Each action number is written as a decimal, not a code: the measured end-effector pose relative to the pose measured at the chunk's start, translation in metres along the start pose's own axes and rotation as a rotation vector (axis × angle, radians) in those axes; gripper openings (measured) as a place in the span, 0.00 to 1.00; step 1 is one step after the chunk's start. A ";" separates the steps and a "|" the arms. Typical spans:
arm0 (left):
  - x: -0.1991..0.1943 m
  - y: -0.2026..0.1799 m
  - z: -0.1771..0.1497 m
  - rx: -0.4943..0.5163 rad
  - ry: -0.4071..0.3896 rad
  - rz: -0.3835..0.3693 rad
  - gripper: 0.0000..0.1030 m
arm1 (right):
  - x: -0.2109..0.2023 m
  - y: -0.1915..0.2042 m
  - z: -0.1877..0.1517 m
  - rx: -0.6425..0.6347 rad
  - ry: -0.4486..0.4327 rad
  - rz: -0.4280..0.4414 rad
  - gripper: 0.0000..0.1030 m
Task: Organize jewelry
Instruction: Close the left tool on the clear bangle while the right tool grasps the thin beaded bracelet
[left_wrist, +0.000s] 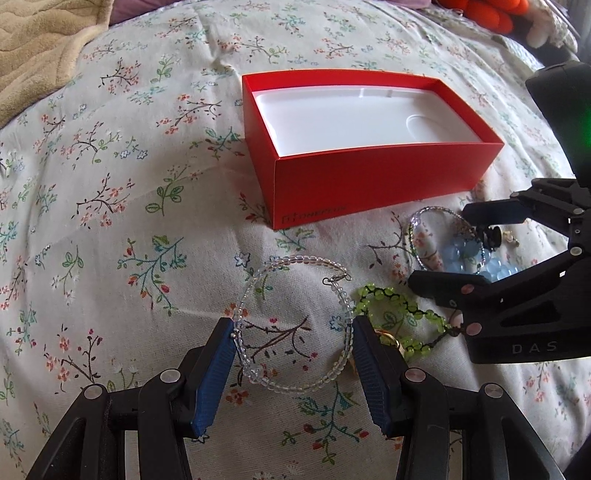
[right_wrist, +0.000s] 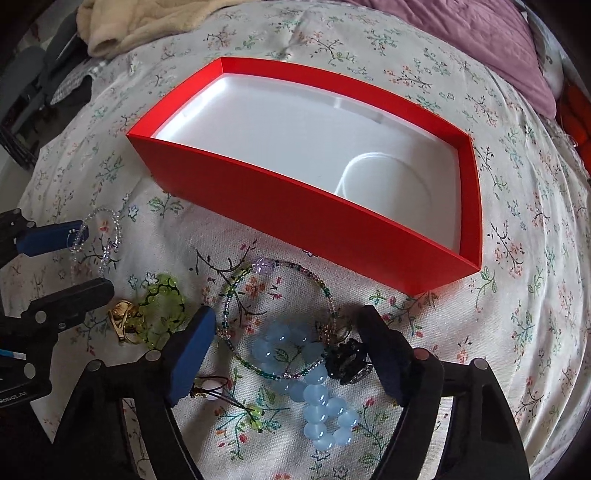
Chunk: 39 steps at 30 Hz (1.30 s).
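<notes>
While the red box sits open and bare at twelve o'clock on the floral bedsheet, the left gripper is down over the clear bead bracelet, fingers spread wide and straddling the loop, pads just touching its sides, ready, I'd say, to pinch it flat. Over at three o'clock, the right gripper hangs equally wide above its own pile: the blue bead bracelet, a thin multicolour bead bracelet and a dark ring. Nothing is gripped yet. At its nine o'clock lie the green bead bracelet and a gold ring, waiting their turn.
</notes>
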<state>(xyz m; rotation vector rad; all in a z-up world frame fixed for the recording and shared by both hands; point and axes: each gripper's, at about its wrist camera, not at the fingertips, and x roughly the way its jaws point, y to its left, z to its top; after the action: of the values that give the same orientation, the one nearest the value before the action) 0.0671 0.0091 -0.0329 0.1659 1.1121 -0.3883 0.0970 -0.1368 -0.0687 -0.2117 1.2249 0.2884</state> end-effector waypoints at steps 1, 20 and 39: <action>0.000 0.000 0.000 0.000 0.000 0.001 0.52 | 0.000 0.000 0.001 0.001 -0.002 0.003 0.74; -0.004 -0.001 0.001 -0.012 -0.019 0.024 0.52 | -0.022 -0.017 -0.008 0.082 -0.007 0.092 0.30; 0.003 -0.011 0.003 0.010 -0.007 0.023 0.52 | -0.017 -0.042 -0.005 0.213 0.025 0.056 0.72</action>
<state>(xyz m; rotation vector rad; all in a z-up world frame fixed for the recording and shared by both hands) 0.0663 -0.0026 -0.0336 0.1862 1.1009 -0.3734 0.1014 -0.1802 -0.0544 0.0028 1.2776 0.2022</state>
